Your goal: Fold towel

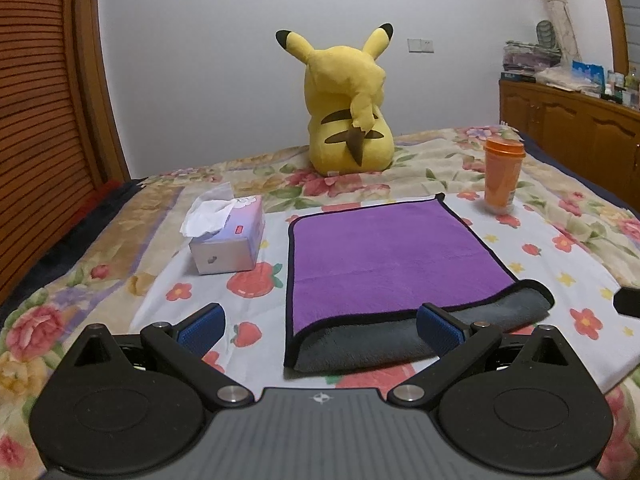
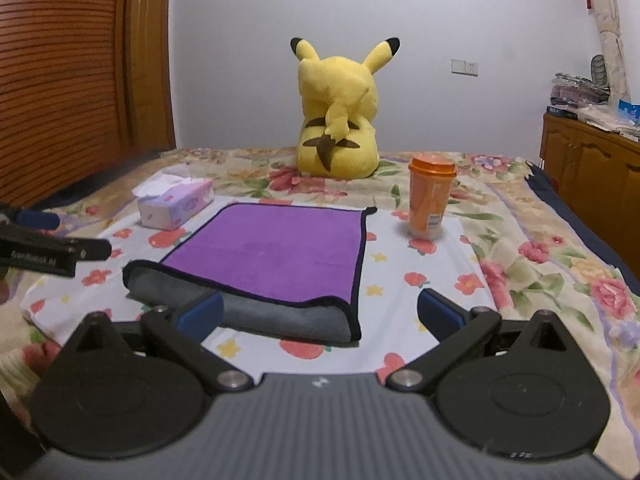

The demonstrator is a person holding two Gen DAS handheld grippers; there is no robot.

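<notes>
A purple towel (image 1: 384, 252) with a black hem and grey underside lies folded on the flowered bedsheet; its grey fold (image 1: 360, 344) faces me. It also shows in the right wrist view (image 2: 276, 256). My left gripper (image 1: 320, 324) is open, just in front of the towel's near left corner, fingers apart and empty. My right gripper (image 2: 320, 314) is open and empty, just in front of the near right corner. The left gripper's fingers (image 2: 56, 254) show at the left edge of the right wrist view.
A tissue box (image 1: 230, 236) stands left of the towel. An orange cup (image 1: 502, 172) stands at its far right. A yellow plush toy (image 1: 348, 112) sits behind. A wooden headboard (image 1: 44, 120) is on the left, a wooden cabinet (image 1: 572, 120) on the right.
</notes>
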